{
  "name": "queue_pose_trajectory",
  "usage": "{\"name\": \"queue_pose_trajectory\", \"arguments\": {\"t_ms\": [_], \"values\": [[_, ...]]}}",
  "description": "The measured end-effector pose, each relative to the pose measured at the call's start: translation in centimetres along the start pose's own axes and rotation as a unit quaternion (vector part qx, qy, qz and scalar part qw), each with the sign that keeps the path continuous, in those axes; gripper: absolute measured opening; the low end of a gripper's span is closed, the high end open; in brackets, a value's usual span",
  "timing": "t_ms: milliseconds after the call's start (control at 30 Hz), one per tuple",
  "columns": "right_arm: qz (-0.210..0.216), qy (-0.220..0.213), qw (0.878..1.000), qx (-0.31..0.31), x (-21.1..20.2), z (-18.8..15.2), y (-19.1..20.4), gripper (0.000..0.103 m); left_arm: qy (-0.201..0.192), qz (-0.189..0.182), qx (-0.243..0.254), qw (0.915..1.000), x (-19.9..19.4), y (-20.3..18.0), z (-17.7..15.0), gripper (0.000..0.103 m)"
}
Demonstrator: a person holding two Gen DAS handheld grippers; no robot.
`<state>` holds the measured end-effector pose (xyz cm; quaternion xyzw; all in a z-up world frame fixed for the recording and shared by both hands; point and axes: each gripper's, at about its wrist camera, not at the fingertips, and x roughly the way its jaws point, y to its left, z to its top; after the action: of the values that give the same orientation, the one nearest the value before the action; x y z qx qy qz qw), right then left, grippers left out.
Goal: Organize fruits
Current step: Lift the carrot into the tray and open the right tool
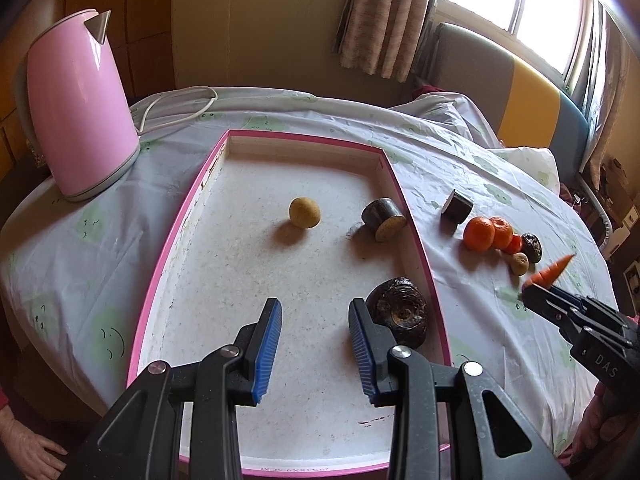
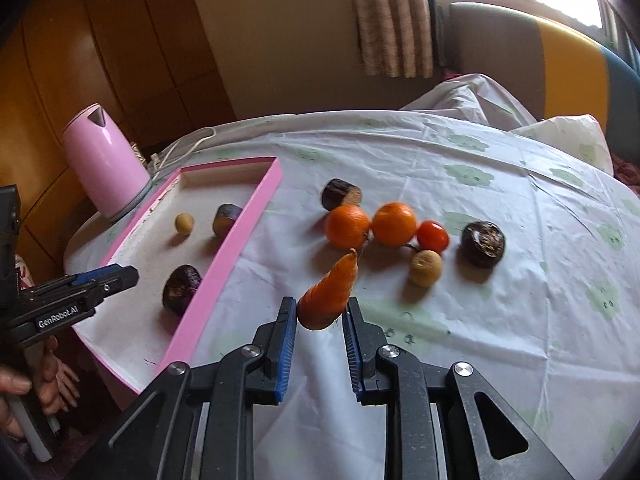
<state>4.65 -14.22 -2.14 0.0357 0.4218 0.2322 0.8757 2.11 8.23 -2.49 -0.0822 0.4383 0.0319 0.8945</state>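
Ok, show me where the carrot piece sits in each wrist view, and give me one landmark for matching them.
Left wrist view: the carrot piece is at the far right, tip up, pinched by the right hand-held gripper, right of the pink tray.
Right wrist view: it sits centre-low, clamped between this gripper's blue pads, tip towards the mandarins.
Shared landmark: the pink kettle, behind the tray's far left corner.

Inside the pink tray (image 1: 188,208) the left half lies open, while a small potato (image 1: 305,212), a cut dark piece (image 1: 383,216) and a dark round lump (image 1: 400,316) crowd its right wall, and a pink kettle (image 1: 76,104) blocks the bench's far-left corner.
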Motion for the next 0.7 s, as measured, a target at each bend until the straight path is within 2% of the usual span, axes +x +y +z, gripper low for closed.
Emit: {"name": "queue_pose_trajectory", "arguments": {"t_ms": [100,367,567,667,700], "values": [[0.033,0.005,0.999,-0.018,0.8,1.0,2.0,0.023,-0.001,0.001,-0.006,1.0000,0.0,0.5,-0.1,0.035],[0.088,0.023,0.994,-0.054,3.8,4.0,6.8,0.023,-0.007,0.008,-0.030,0.9995,-0.1,2.1,-0.2,0.035],[0.083,0.059,0.992,-0.071,7.4,4.2,9.0,0.026,-0.003,0.011,-0.036,0.9993,0.0,2.8,-0.4,0.035],[0.082,0.061,0.993,-0.065,7.7,3.8,9.0,0.027,-0.002,0.010,-0.037,0.9993,0.0,2.9,-0.4,0.035],[0.081,0.061,0.993,-0.062,7.7,3.7,8.9,0.030,-0.002,0.010,-0.037,0.9993,0.0,2.8,-0.4,0.035]]}}
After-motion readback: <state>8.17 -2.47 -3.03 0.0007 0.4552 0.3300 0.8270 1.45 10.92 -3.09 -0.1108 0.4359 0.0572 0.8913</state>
